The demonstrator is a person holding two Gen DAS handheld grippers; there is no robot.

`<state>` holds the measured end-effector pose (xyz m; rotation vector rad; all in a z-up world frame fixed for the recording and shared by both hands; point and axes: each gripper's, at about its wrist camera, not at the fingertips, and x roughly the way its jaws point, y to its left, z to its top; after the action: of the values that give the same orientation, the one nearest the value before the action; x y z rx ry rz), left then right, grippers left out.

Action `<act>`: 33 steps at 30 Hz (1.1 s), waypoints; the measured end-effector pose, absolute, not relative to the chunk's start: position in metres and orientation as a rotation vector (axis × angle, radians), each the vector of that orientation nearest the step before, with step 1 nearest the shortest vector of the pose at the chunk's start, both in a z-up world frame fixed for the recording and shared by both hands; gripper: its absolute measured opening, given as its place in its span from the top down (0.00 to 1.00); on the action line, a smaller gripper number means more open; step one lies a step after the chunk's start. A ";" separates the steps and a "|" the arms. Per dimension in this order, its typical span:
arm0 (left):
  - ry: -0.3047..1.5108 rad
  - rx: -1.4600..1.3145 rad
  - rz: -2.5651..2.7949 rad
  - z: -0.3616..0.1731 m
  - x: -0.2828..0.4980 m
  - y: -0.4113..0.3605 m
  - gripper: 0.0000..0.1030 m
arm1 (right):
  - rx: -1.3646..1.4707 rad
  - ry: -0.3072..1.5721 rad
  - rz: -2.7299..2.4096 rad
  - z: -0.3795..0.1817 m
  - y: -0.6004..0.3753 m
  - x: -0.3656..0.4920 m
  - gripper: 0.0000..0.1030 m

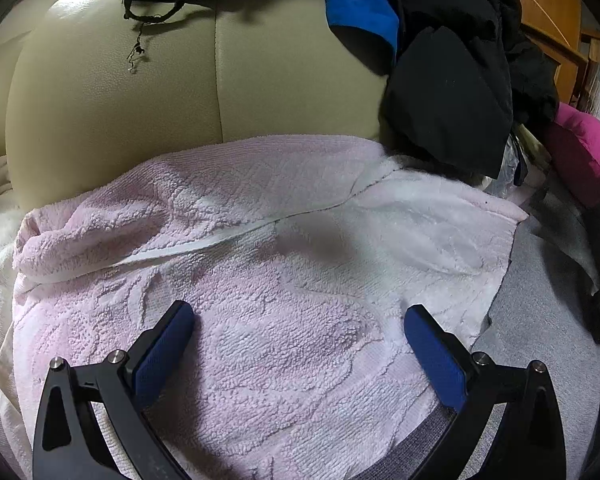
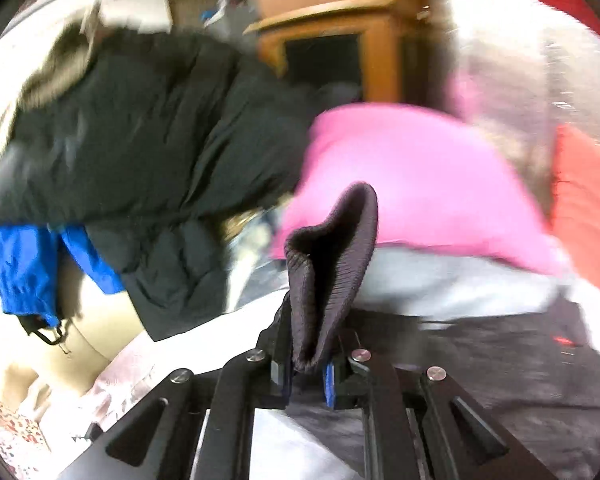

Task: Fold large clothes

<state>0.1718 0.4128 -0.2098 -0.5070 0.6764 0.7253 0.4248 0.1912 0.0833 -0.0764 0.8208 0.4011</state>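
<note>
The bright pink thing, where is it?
In the right wrist view the bright pink garment lies right of centre, beside the black jacket, just behind the dark ribbed cuff pinched in the right gripper.

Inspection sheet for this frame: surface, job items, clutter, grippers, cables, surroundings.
Surface: beige leather sofa, partly covered.
Job's things: pale pink terry towel spread flat; dark ribbed knit cuff lifted.
Clutter: black padded jacket, blue fabric, bright pink garment.
Grippers: left gripper open above towel; right gripper shut on cuff.
Cables: nothing seen.
Surroundings: wooden cabinet, blurred.
</note>
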 end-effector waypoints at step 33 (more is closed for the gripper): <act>0.775 -0.450 0.763 -0.214 0.206 0.416 0.00 | 0.183 0.958 0.012 -0.032 -0.238 0.359 0.88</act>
<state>0.2061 0.4161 -0.2140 -0.4502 0.7754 0.7627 0.3591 -0.2383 -0.0324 0.1829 0.9578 0.0116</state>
